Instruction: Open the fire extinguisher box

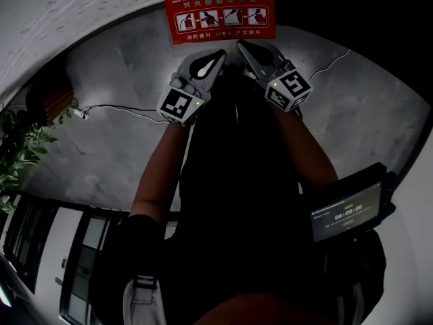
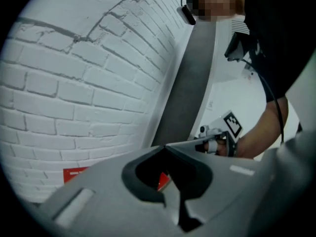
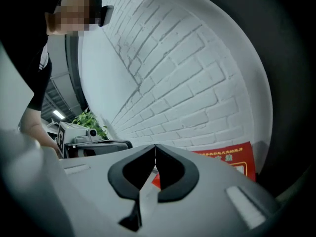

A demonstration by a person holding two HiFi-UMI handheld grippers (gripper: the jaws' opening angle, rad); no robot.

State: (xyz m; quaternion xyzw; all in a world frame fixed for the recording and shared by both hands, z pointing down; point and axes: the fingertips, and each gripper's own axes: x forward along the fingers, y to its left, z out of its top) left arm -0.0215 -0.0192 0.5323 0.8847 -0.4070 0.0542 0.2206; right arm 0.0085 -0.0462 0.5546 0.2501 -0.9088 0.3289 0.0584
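My left gripper (image 1: 218, 56) and right gripper (image 1: 242, 46) both have their jaws pressed together, with nothing between them. The red fire extinguisher box (image 1: 218, 15) lies just ahead of their tips, by the white brick wall (image 3: 197, 73).

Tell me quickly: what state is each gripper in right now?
Left gripper: closed, holding nothing.
Right gripper: closed, holding nothing.

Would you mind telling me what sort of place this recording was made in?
Probably an indoor corridor or lobby: a white brick wall, a red fire-safety sign and a leafy plant.
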